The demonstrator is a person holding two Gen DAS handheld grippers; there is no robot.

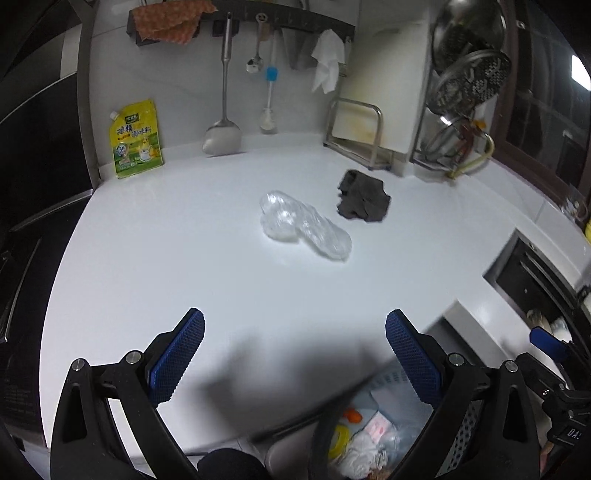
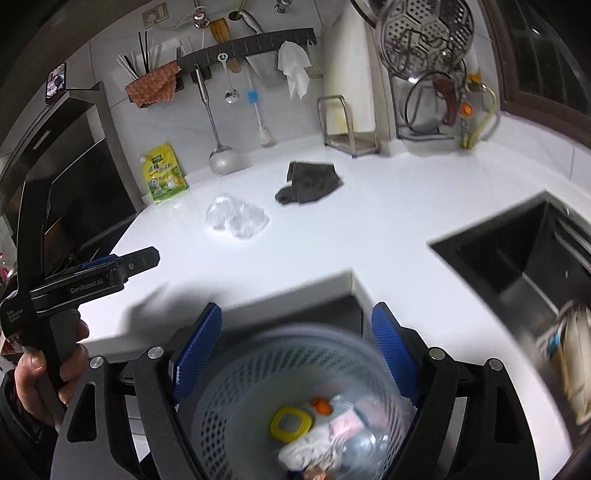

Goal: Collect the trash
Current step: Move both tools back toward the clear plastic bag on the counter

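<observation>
A crushed clear plastic bottle point(image 1: 304, 226) lies in the middle of the white countertop point(image 1: 184, 258); it also shows in the right wrist view point(image 2: 237, 219). My left gripper point(image 1: 295, 343) is open and empty, above the counter's front part, well short of the bottle. My right gripper point(image 2: 297, 341) is open and empty, above a pale blue mesh trash basket point(image 2: 258, 398) that holds a yellow lid, paper and wrappers. The basket point(image 1: 384, 428) stands below the counter's front edge. The left gripper point(image 2: 122, 266) shows at the left of the right wrist view.
A dark grey cloth point(image 1: 364, 197) lies beyond the bottle. A yellow seasoning pouch point(image 1: 136, 138) leans on the back wall. Utensils hang from a rail point(image 1: 240, 22). A metal rack point(image 1: 356, 129) and dish rack point(image 1: 465, 92) stand at back right. A black sink point(image 2: 524, 258) is right.
</observation>
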